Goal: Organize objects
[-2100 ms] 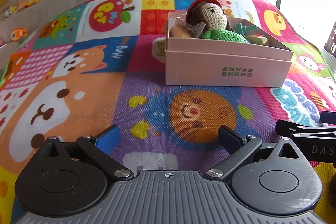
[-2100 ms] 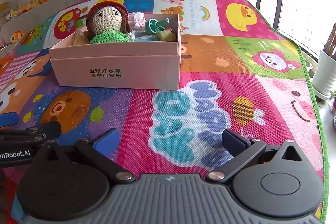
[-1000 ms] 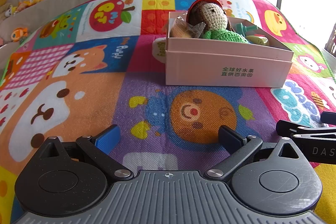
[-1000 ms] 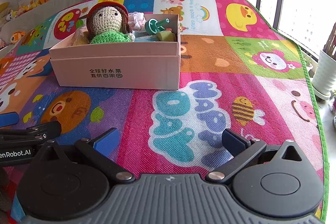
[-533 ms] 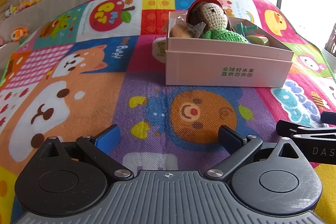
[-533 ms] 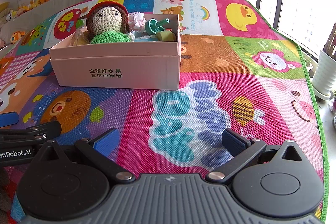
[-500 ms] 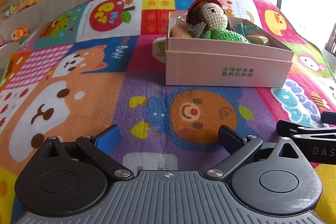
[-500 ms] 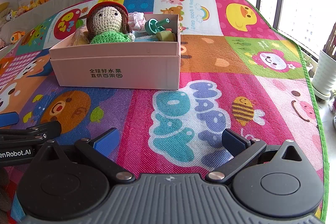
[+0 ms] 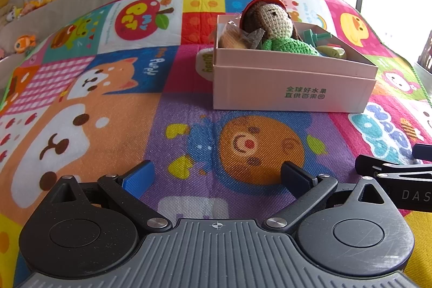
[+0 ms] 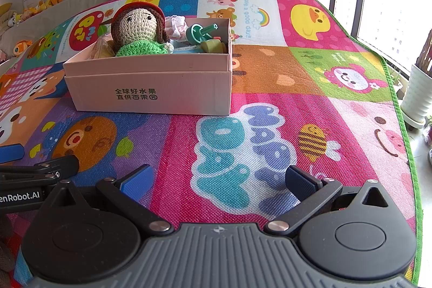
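A pink cardboard box [image 9: 291, 88] [image 10: 151, 91] stands on the colourful play mat [image 9: 81, 104] [image 10: 270, 99]. Inside it sit a crocheted doll [image 9: 272, 26] [image 10: 137, 31] with a red hat and green top, a wrapped snack [image 9: 237, 38], a teal toy [image 10: 201, 31], an olive-green piece [image 10: 213, 46] and a pink crumpled item [image 10: 175, 24]. My left gripper [image 9: 216, 174] is open, low over the mat, well short of the box. My right gripper [image 10: 217, 178] is open too, beside it, nothing between its fingers.
Each gripper shows at the edge of the other's view, the right gripper [image 9: 397, 172] and the left gripper [image 10: 29, 177]. A white planter [image 10: 418, 96] stands off the mat's right edge. Plush toys [image 9: 24, 41] line a ledge at far left. A window is at the right.
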`<state>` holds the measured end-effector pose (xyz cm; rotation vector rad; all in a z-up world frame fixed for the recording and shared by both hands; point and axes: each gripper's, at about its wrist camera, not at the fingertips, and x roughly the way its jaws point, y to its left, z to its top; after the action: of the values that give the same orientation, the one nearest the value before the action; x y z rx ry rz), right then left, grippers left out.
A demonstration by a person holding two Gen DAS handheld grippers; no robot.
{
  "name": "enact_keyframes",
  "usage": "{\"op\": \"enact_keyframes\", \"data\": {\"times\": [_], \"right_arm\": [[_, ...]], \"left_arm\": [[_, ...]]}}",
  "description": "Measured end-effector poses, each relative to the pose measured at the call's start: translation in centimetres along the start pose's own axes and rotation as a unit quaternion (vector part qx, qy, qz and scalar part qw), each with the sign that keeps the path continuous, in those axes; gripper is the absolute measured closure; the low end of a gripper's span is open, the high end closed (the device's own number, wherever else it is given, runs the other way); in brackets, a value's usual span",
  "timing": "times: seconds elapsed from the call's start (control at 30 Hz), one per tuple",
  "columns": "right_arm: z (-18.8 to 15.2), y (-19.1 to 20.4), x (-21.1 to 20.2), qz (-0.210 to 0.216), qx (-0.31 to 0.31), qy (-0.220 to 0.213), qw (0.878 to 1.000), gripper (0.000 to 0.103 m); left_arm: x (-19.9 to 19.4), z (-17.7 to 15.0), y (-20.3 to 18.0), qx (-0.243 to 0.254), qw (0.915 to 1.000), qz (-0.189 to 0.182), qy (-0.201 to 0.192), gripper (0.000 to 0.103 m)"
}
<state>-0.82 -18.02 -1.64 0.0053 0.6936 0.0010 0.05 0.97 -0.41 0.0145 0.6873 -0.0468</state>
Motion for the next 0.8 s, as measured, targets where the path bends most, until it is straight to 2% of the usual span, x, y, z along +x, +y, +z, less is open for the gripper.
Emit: {"op": "enact_keyframes", "data": {"times": [0.8], "right_arm": [[0.09,0.02,0.17,0.000,0.000,0.000,1.000,0.000]], "left_arm": [[0.01,0.01,0.06,0.001,1.0000,0.001,0.000,0.001]]}}
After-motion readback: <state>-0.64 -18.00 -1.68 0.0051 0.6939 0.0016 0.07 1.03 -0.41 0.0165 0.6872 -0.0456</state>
